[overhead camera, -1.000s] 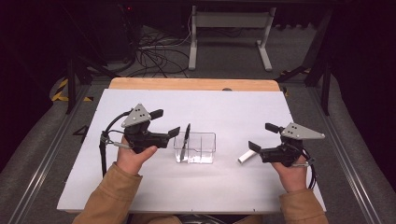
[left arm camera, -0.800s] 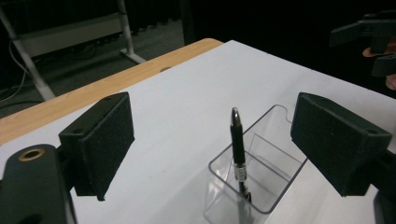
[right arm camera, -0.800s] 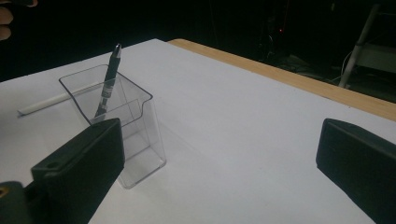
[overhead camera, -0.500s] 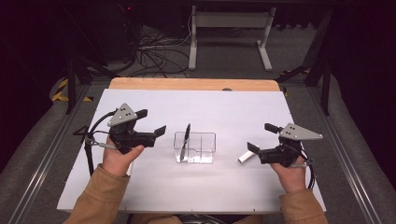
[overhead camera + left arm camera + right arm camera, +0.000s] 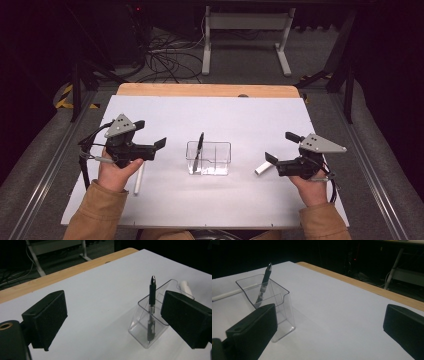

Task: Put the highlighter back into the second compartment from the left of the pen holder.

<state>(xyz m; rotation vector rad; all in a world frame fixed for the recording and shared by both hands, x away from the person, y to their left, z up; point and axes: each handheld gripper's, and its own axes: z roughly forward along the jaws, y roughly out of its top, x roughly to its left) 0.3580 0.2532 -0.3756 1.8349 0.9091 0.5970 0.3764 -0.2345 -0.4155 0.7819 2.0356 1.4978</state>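
A dark room with cables and a metal frame on the floor is seen beyond a desk (image 5: 210,205) covered by a white sheet, with a wooden strip along its far edge. At the middle of the desk a clear plastic holder (image 5: 209,158) is stood upright, divided into compartments. A black pen (image 5: 199,150) is kept in its left part, leaning with its tip down and its clip end up, so that it is propped by the wall rather than lying loose.

The left tongs (image 5: 161,144) are held left of the holder, apart from it, and are spread wide with nothing between them; in the left gripper view the holder (image 5: 155,315) and pen (image 5: 151,307) are framed between the open jaws. Just beside the left hand (image 5: 116,172), on its right, a white pen (image 5: 138,178) is laid flat on the desk, pointing near to far. It is judged to be the next thing to be gathered.

The right tongs (image 5: 270,159) are held right of the holder, also spread and empty. A short white piece (image 5: 263,168), perhaps a cap or marker, is laid just beside their tips, on the desk. Both loose white things appear to be kept within easy reach of each hand, so that they can be picked up and dropped into the holder, which is left central for access from either side.
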